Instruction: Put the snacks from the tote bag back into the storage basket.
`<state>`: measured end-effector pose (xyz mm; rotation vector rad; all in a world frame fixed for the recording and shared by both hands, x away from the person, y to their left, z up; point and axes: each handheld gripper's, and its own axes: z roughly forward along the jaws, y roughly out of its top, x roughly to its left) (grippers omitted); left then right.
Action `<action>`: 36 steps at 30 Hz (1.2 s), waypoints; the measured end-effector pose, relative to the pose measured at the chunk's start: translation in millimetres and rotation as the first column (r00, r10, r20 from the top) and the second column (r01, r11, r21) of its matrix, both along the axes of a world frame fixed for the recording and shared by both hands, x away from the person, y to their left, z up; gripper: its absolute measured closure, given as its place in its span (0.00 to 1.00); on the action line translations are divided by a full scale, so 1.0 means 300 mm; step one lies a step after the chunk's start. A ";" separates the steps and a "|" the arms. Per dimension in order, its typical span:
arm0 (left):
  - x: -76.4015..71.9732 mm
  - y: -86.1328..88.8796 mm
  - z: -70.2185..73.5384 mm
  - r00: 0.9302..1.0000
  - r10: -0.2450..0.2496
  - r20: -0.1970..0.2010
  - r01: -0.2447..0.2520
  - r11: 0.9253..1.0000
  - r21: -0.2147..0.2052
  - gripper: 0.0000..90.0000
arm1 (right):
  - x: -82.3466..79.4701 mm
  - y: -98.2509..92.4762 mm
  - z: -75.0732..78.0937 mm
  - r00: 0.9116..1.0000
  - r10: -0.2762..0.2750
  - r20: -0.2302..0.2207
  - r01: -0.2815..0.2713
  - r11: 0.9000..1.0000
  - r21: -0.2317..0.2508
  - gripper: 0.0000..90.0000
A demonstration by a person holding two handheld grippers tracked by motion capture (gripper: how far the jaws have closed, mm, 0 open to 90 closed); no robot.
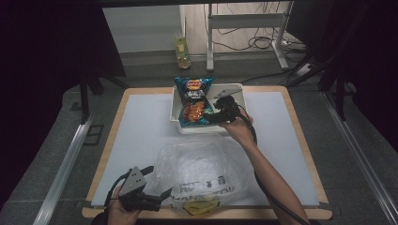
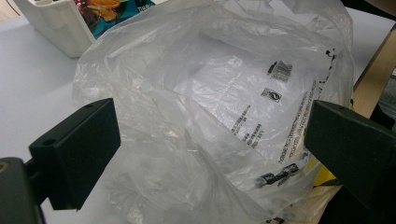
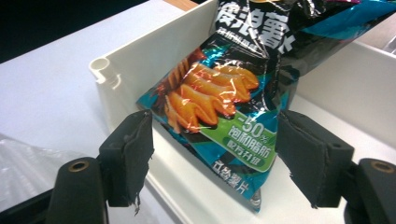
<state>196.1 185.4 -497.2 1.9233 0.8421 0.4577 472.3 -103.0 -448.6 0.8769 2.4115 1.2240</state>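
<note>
A teal and black chip bag [image 1: 192, 110] [image 3: 219, 126] leans in a white bin [image 1: 175, 105] [image 3: 121, 70] at the back middle of the table. My right gripper [image 1: 213, 115] [image 3: 215, 140] reaches into the bin from the right. It is open, with the bag's lower end between its jaws. A crumpled clear plastic bag [image 1: 202, 164] [image 2: 210, 107] with black print lies on the white mat near the front. My left gripper [image 1: 157, 185] [image 2: 210, 135] is open at the front left, its jaws wide apart on either side of the plastic bag's edge.
The white mat [image 1: 141, 136] covers a wooden table [image 1: 110, 140]. Something yellow [image 1: 199, 208] shows through the plastic bag at the front edge. A bottle [image 1: 182, 54] and desk legs with cables [image 1: 244, 28] stand on the floor behind the table.
</note>
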 end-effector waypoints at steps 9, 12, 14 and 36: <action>0.007 0.002 -0.007 1.000 0.013 -0.016 -0.013 1.000 0.002 0.02 | -0.047 -0.005 0.022 0.999 0.032 0.013 -0.032 0.999 0.003 0.27; 0.011 0.004 -0.011 1.000 0.010 -0.025 -0.010 1.000 0.001 0.01 | -0.071 -0.007 0.031 0.999 0.049 0.017 -0.049 0.999 0.001 0.25; 0.010 0.004 -0.010 1.000 0.009 -0.023 -0.009 1.000 0.001 0.01 | -0.086 -0.007 0.036 0.998 0.058 0.020 -0.058 0.998 -0.001 0.24; 0.012 0.010 -0.013 1.000 0.024 -0.012 -0.024 1.000 -0.002 0.00 | -0.218 -0.063 0.048 0.994 0.110 0.010 -0.109 0.993 -0.042 0.10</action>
